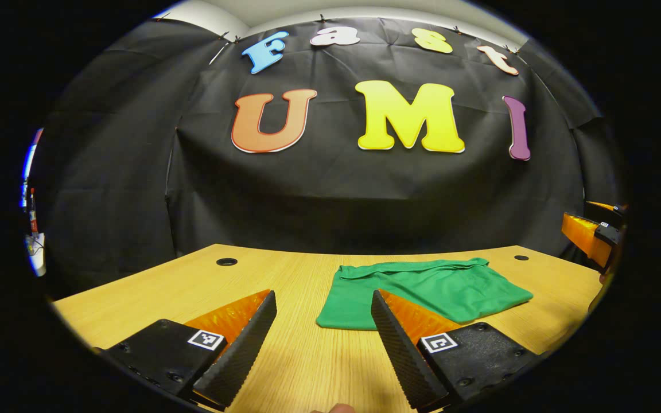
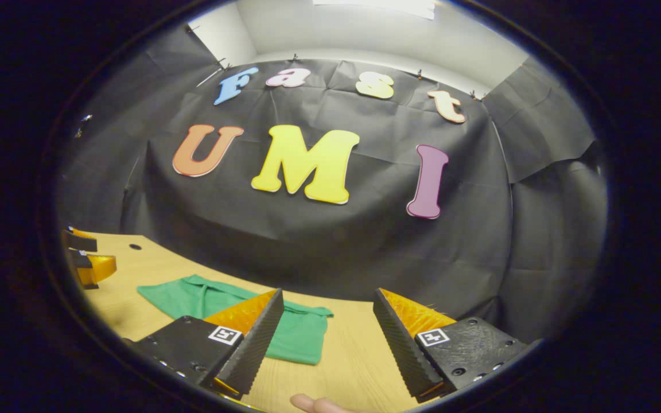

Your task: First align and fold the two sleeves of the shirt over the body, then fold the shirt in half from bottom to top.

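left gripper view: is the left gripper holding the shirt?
No. The left gripper is open above bare table, with the green shirt lying flat beyond its fingers.

Light wood-grain table (image 1: 135, 292), its far edge against a black cloth wall (image 1: 336, 195). Two small round dark holes near that far edge, one toward the far left corner (image 1: 226, 261), one toward the far right corner (image 1: 521, 257). Cloth creased, hung from clips along its top, side panels overlapping. Pale wall (image 2: 365, 34) above the cloth, with a bright strip at the very top in the right gripper view. Small white and red items (image 1: 33, 229), too blurred to identify, at the far left rim of the left gripper view.
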Tool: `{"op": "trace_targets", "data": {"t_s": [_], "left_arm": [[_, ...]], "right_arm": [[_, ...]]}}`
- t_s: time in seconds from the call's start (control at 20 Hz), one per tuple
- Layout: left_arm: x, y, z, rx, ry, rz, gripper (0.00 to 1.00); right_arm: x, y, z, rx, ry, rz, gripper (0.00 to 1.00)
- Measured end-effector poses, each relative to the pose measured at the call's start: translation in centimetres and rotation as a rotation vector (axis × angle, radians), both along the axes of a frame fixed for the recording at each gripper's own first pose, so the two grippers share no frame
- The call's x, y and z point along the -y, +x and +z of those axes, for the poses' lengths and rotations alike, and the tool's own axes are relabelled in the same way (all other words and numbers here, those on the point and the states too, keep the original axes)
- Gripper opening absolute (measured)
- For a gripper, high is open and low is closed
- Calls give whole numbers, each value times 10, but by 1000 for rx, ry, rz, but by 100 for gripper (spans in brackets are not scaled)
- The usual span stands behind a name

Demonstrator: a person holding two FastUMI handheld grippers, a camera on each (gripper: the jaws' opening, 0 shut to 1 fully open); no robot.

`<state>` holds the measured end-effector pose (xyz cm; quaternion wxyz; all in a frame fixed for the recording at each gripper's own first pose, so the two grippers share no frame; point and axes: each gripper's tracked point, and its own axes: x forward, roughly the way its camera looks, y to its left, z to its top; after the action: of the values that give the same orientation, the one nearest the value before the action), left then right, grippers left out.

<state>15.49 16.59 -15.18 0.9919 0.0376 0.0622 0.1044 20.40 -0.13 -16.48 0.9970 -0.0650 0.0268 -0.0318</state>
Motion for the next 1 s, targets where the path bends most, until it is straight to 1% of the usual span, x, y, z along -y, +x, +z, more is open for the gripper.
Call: {"op": "trace_targets", "data": {"t_s": [0.1, 0.15, 0.2, 0.35, 0.4, 0.55, 0.6, 0.65, 0.7, 0.8, 0.85, 0.9, 1.0], "left_arm": [[12, -32, 22, 16, -1, -1, 100], [16, -48, 33, 26, -5, 1, 100], [25, -63, 45, 32, -1, -7, 100], [40, -103, 72, 43, 31, 0, 100], [49, -115, 75, 28, 34, -11, 100], [68, -150, 71, -21, 38, -32, 100], [74, -163, 66, -41, 36, -35, 100], [78, -174, 63, -56, 31, -43, 100], [84, -185, 59, -62, 24, -52, 100], [90, -199, 50, -97, 10, -65, 100], [90, -205, 42, -124, 3, -67, 100], [91, -209, 41, -127, 2, -68, 100], [88, -209, 51, -97, 22, -54, 100]], "right_arm": [[2, -40, 10, -42, 6, 23, 95], [5, -59, 19, -47, 14, 28, 93], [8, -76, 26, -47, 17, 35, 95], [21, -128, 40, -59, 38, 32, 95], [22, -145, 39, -77, 48, 35, 96], [27, -192, 43, -91, 79, 47, 95], [27, -207, 41, -97, 77, 53, 96], [27, -220, 38, -100, 67, 60, 95], [28, -231, 36, -103, 47, 59, 96], [34, -250, 29, -111, 0, 47, 95], [37, -258, 26, -118, -6, 40, 95], [36, -263, 22, -125, 2, 44, 95], [32, -265, 19, -129, 18, 47, 95]]}}
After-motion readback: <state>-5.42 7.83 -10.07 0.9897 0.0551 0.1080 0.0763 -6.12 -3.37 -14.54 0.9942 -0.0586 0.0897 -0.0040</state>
